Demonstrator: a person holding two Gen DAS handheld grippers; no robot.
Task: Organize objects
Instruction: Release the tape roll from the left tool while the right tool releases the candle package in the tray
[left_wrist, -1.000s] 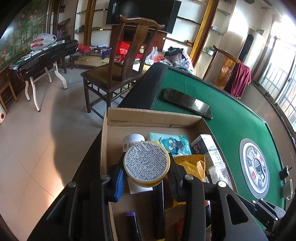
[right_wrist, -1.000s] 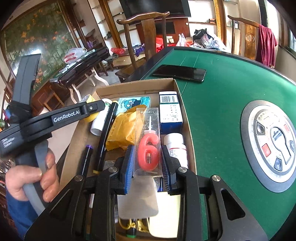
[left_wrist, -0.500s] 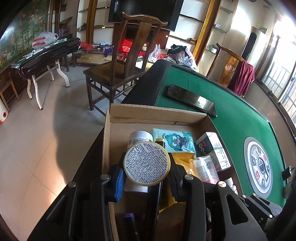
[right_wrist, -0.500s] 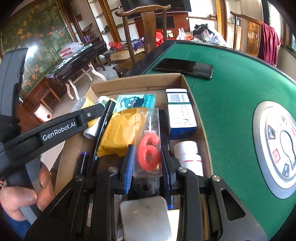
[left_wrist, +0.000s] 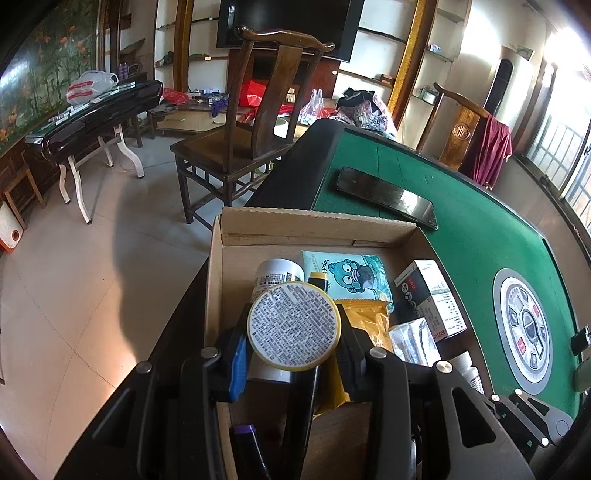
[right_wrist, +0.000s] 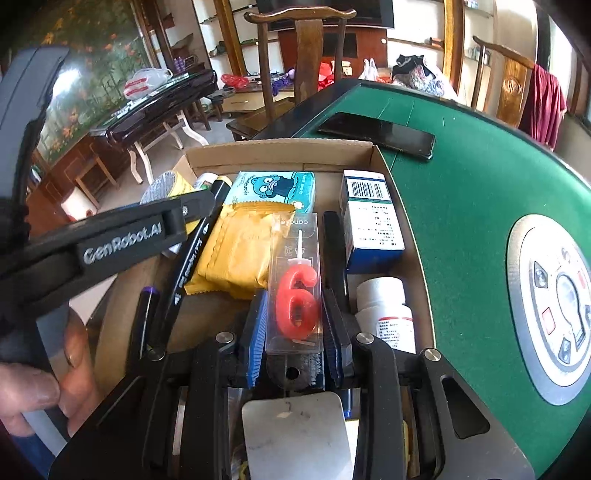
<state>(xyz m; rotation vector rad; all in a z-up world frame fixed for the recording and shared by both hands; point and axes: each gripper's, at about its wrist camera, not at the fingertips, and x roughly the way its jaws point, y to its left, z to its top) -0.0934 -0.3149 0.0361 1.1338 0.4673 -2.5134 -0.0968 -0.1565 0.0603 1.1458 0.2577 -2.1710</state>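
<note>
Right wrist view, candle pack (right_wrist: 295, 288) clamped between fingers (right_wrist: 255, 332), over box (right_wrist: 280, 155)

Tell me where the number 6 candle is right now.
In the right wrist view, the candle pack sits clamped in the right gripper over the cardboard box, between the yellow packet and the blue-and-white carton.

Yellow round tin (left_wrist: 294, 329) and boxed red 6 candle (right_wrist: 296, 291), both above the cardboard box (right_wrist: 280, 154).

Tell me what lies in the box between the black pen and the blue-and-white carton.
In the right wrist view, the yellow packet lies between black pen and carton.
</note>
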